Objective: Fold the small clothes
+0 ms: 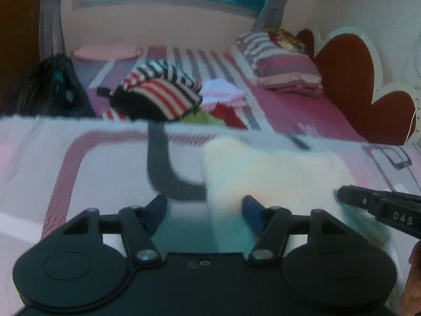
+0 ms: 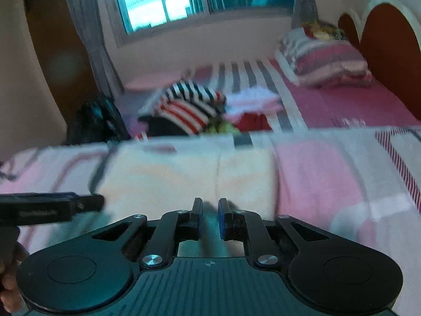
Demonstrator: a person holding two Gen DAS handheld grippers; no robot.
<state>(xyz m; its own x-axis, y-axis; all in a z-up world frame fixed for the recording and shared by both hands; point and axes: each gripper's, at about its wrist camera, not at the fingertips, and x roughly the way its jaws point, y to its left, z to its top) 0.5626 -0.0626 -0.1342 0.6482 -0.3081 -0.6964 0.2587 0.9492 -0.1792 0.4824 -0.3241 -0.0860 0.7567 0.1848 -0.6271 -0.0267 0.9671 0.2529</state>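
Bedspread [image 2: 329, 173]; cream cloth [image 2: 184, 176] lengthwise side to side, right fingers [image 2: 222, 218] nearly together.

Matt black plastic on the left gripper [image 1: 205, 205] and right gripper [image 2: 210, 210], with smooth blue pads [image 1: 252, 210] and shiny metal rivets [image 2: 152, 259]. Ribbed dark plastic across the right gripper's housing. Soft, fuzzy cream cloth in the small garment [image 2: 184, 176]. Smooth printed cotton on the bedsheet [image 1: 105, 163]. Knitted striped fabric in the clothes pile [image 1: 158, 92]. Glossy red-brown headboard [image 1: 347, 84].
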